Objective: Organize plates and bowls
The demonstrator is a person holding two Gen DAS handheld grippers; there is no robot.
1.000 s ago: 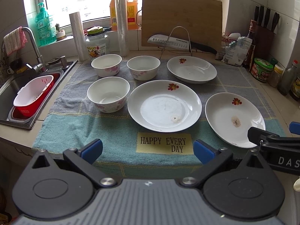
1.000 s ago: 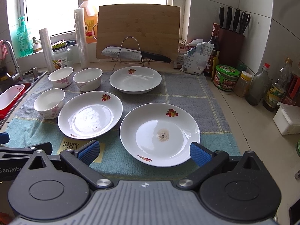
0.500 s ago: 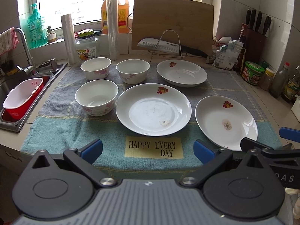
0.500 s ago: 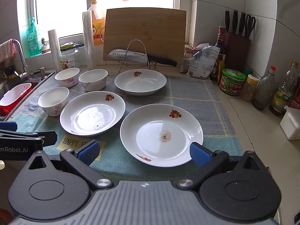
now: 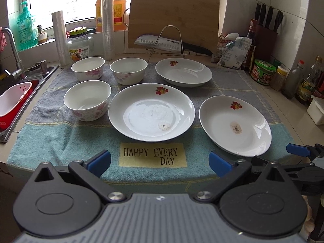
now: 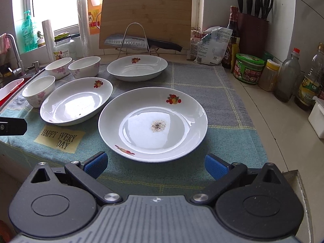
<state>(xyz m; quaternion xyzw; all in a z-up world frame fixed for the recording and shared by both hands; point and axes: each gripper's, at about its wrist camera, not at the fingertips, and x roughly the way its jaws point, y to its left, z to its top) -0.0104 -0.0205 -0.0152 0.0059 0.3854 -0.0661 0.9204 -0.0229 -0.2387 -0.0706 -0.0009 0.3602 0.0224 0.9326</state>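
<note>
Three white plates with a fruit print lie on a towel mat: a middle plate (image 5: 151, 111), a right plate (image 5: 235, 125) with a brown stain, and a far plate (image 5: 183, 72). Three white bowls with pink flowers stand at the left: a near bowl (image 5: 87, 100) and two far bowls (image 5: 88, 68) (image 5: 128, 70). My left gripper (image 5: 160, 162) is open and empty, above the mat's front edge before the middle plate. My right gripper (image 6: 155, 163) is open and empty, just short of the stained plate (image 6: 153, 123).
A sink (image 5: 24, 81) with a red and white basket (image 5: 12, 103) lies left of the mat. A cutting board (image 5: 174, 20), a knife on a wire rack (image 5: 172, 44) and bottles stand behind. Jars and bottles (image 6: 287, 77) line the right wall.
Both grippers have shifted right and a little closer to the counter. The stained plate now lies straight ahead of the right gripper. Nothing on the mat has moved.
</note>
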